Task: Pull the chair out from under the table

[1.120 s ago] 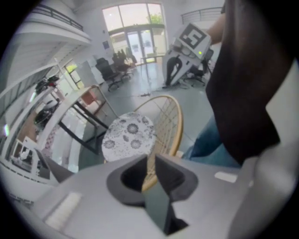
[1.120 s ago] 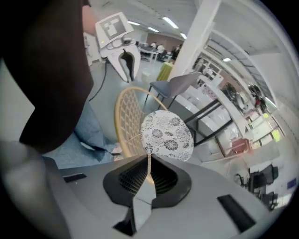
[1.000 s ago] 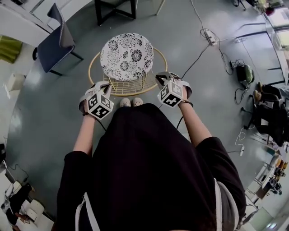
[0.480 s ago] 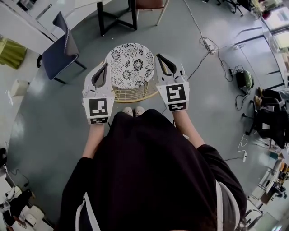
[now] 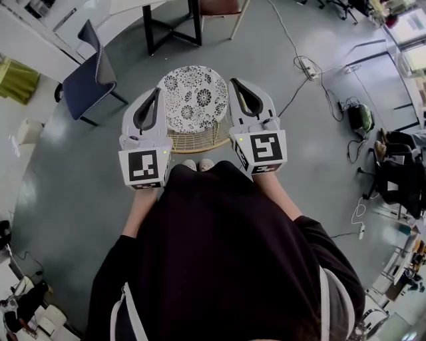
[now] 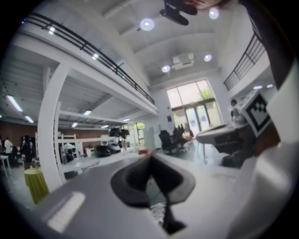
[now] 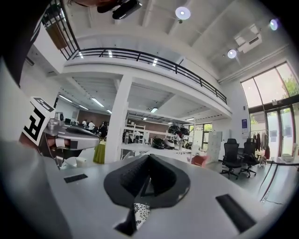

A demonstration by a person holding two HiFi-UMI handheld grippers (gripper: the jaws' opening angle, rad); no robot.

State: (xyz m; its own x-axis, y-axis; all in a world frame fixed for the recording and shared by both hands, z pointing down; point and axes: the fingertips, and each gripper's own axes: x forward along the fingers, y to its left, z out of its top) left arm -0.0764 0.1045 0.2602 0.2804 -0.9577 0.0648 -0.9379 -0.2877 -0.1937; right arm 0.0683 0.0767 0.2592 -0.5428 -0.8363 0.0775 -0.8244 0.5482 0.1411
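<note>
The chair [image 5: 196, 96] is a low round one with a black-and-white flower-pattern seat on a cream wire frame [image 5: 200, 138]. It stands on the grey floor just in front of the person's shoes [image 5: 198, 164], out from under the black-legged table [image 5: 150, 30] at the top. My left gripper [image 5: 156, 93] hangs raised over the chair's left side and my right gripper [image 5: 233, 83] over its right side. Both point level, away from the person. Both are shut with nothing between their jaws. In the gripper views, a sliver of the seat [image 7: 140, 212] shows below the shut left gripper [image 6: 150, 158] and right gripper [image 7: 148, 157].
A dark blue chair [image 5: 86, 76] stands at the left near a white table edge. A brown chair [image 5: 223, 6] is under the table at the top. A power strip [image 5: 307, 66] and cables run across the floor at the right, toward bags and office chairs [image 5: 393, 173].
Both grippers have risen from beside the chair's wire rim and tipped from pointing down to pointing level. The chair stands where it was.
</note>
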